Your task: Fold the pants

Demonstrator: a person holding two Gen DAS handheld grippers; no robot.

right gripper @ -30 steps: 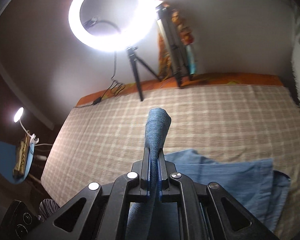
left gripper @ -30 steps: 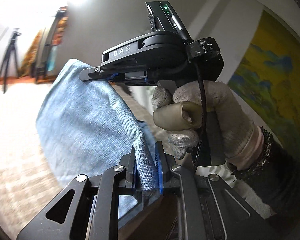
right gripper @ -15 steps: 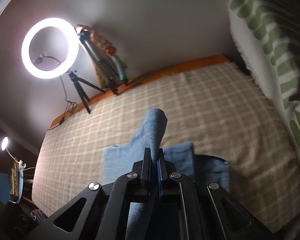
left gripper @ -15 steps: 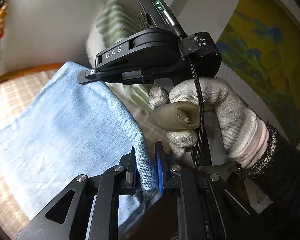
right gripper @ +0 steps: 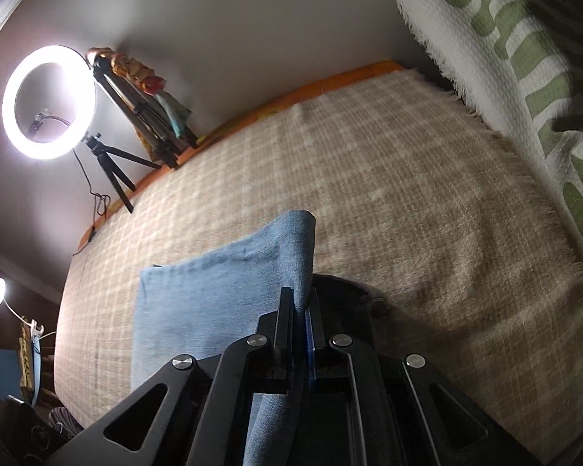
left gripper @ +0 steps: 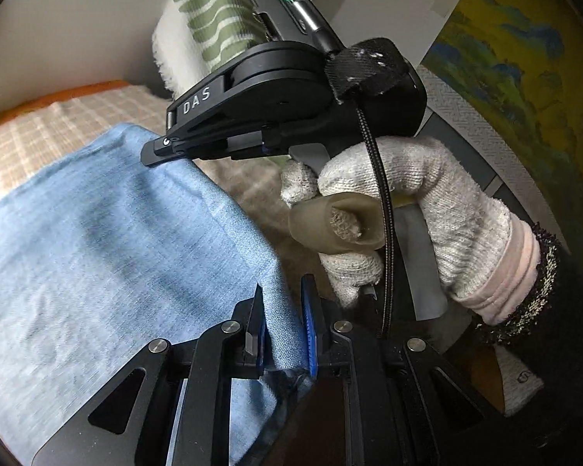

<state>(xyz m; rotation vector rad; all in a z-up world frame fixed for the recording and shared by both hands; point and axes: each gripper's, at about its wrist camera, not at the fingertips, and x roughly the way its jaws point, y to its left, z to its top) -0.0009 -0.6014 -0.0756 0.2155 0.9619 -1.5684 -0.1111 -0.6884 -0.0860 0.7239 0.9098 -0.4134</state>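
Observation:
The light blue denim pants (left gripper: 97,256) hang as a flat sheet over the checked bed cover. My left gripper (left gripper: 281,326) is shut on one upper corner of the pants. My right gripper (right gripper: 300,310) is shut on the other corner of the same edge; it also shows in the left wrist view (left gripper: 163,151), held by a gloved hand (left gripper: 408,209), with the edge stretched between the two grippers. In the right wrist view the pants (right gripper: 213,295) slope down to the left onto the bed.
The beige checked bed cover (right gripper: 369,178) spreads ahead. A green-and-white striped pillow (right gripper: 524,58) lies at the right. A ring light on a tripod (right gripper: 46,105) and folded stands (right gripper: 147,108) stand by the far wall. A yellow-blue painting (left gripper: 524,58) hangs on the wall.
Both grippers have swung to the right with the pants held between them, toward the striped pillow. The pants now lie flatter and lower over the bed. Both grips are unchanged.

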